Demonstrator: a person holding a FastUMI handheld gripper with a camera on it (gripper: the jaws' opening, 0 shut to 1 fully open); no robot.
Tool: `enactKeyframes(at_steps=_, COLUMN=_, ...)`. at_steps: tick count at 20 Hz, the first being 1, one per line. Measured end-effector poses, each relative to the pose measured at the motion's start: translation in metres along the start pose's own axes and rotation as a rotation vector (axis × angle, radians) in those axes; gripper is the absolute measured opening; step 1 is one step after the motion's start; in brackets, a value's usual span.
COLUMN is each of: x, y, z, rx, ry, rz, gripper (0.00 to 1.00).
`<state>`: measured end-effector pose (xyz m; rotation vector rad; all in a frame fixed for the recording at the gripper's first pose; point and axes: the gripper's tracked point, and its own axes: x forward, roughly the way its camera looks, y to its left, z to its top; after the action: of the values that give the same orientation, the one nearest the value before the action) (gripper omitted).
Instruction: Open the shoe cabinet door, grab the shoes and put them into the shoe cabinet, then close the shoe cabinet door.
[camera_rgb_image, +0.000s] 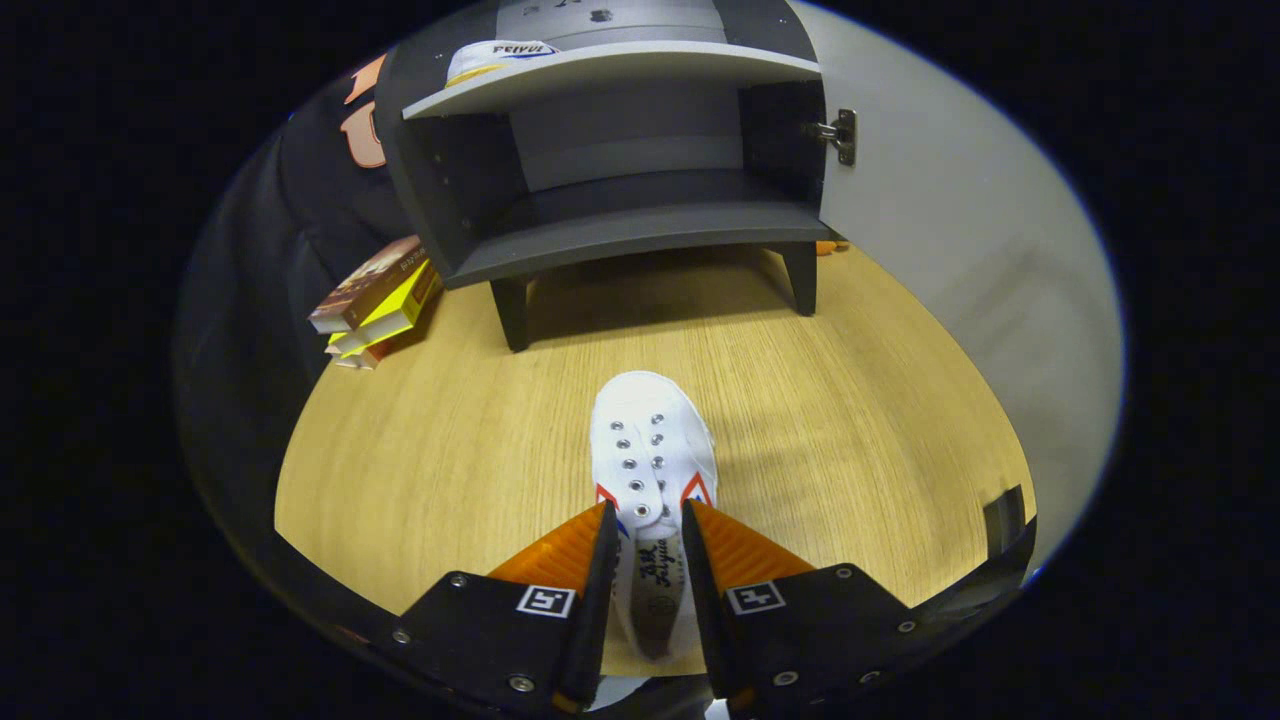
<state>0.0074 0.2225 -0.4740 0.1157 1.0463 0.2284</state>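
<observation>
The tool (645, 535) is clamped on a white canvas shoe (652, 455): its two fingers (598, 570) press against the sides of the heel end, one on each flank, with the insole and its printed mark showing in the narrow gap between them. The shoe rests sole-down on the wooden bench (420, 460). Its long axis runs straight ahead along the fingers, heel toward the tool and rounded toe pointing away, toward the shoe cabinet (620, 230). The two rows of metal eyelets carry no laces, and small red and blue side marks sit just ahead of the fingertips.

The cabinet stands on short dark legs well beyond the toe, with bare bench between them. Its door (960, 260) is swung open to the right, the metal hinge (838, 135) showing at the cabinet's edge. The lower compartment holds nothing that can be seen. On the upper shelf (610, 72), toward its left end, lies a second white shoe (497, 55), seen only in part.

A stack of books (375, 300) lies tilted on the bench just beside the cabinet's left leg.
</observation>
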Motion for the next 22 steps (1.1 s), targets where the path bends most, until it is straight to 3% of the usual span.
enactKeyframes(at_steps=6, x=0.03, y=0.009, z=-0.037, rx=-0.011, ry=0.107, rz=-0.02, gripper=0.42)
enactKeyframes(at_steps=11, x=0.04, y=0.001, z=-0.039, rx=-0.084, ry=0.06, rz=-0.142, gripper=0.4)
enactKeyframes(at_steps=13, x=0.044, y=0.007, z=-0.04, rx=-0.054, ry=0.068, rz=-0.124, gripper=0.19)
enactKeyframes(at_steps=14, x=0.042, y=0.007, z=-0.038, rx=-0.04, ry=0.079, rz=-0.127, gripper=0.03)
enactKeyframes(at_steps=22, x=-0.007, y=0.005, z=0.032, rx=0.012, ry=-0.008, rz=-0.114, gripper=0.01)
